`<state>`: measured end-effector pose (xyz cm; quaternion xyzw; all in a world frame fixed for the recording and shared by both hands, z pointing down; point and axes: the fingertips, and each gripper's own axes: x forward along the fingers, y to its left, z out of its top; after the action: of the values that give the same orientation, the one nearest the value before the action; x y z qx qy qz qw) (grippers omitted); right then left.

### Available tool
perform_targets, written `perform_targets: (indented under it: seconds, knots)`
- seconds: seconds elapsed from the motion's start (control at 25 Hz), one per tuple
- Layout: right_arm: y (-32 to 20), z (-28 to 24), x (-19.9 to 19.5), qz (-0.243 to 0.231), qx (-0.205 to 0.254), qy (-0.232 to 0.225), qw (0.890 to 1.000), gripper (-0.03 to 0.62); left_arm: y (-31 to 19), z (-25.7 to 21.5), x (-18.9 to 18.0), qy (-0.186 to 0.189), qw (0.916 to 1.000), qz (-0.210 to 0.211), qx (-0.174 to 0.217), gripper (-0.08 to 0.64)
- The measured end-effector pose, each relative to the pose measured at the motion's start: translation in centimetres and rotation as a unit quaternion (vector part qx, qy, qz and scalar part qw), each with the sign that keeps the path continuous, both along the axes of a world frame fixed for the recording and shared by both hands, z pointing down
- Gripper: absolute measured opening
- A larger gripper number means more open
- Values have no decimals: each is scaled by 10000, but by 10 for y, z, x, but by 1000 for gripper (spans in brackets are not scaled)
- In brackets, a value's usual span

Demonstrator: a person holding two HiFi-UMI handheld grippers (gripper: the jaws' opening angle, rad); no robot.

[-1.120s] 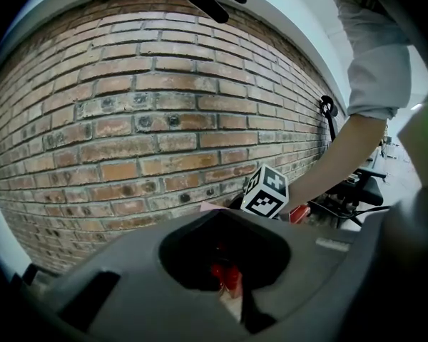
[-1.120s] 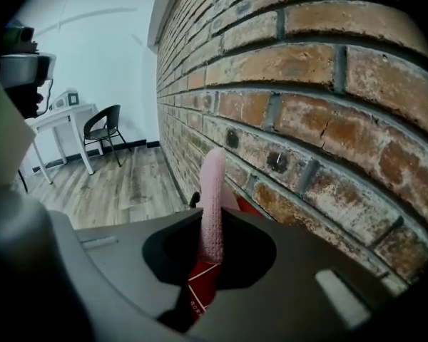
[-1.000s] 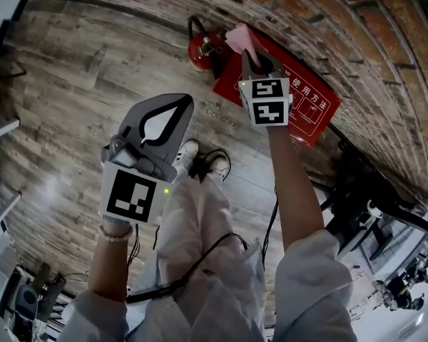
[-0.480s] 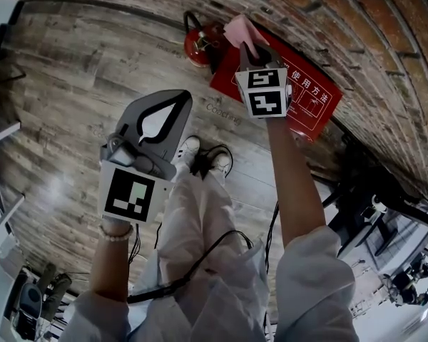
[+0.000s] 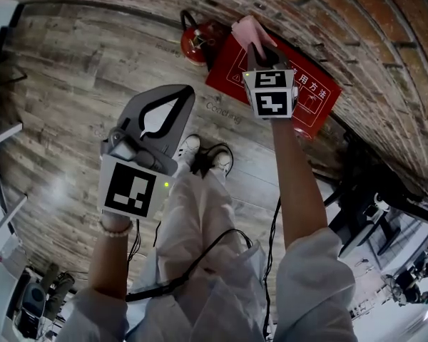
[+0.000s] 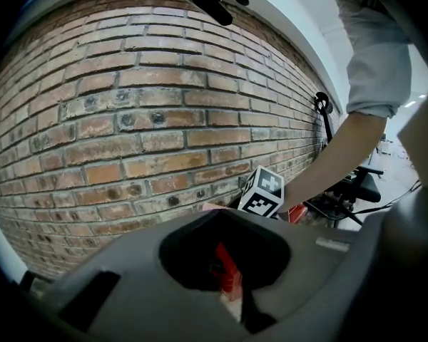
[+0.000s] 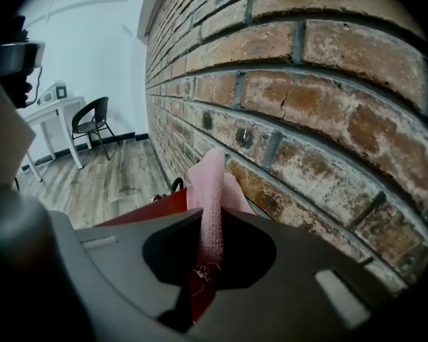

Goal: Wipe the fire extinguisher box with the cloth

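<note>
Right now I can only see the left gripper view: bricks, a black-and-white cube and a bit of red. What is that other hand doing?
Observer: The right gripper has its jaws shut on a pink cloth, which shows plainly in the right gripper view.
Visitor: And the red bit?
Observer: In the head view it is a red fire extinguisher box with white print, set by the brick wall. The cloth is at its far corner.
Visitor: Anything else down there?
Observer: A red fire extinguisher stands on the wooden floor beside the box.
</note>
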<state>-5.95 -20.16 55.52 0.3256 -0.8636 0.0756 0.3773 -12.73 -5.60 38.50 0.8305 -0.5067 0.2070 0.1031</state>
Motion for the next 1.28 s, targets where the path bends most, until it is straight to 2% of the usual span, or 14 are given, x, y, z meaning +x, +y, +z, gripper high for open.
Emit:
perform_targets:
  seconds: [0.76,1.28]
  knots:
    - [-3,2,74,357,-30,111,9993,20,-7,-1,41,-16,9998,219,4,-2]
    - [-6,3,150,853,-30,282,9960,20,-12,-2,78,-37,9988,484,-3,-2]
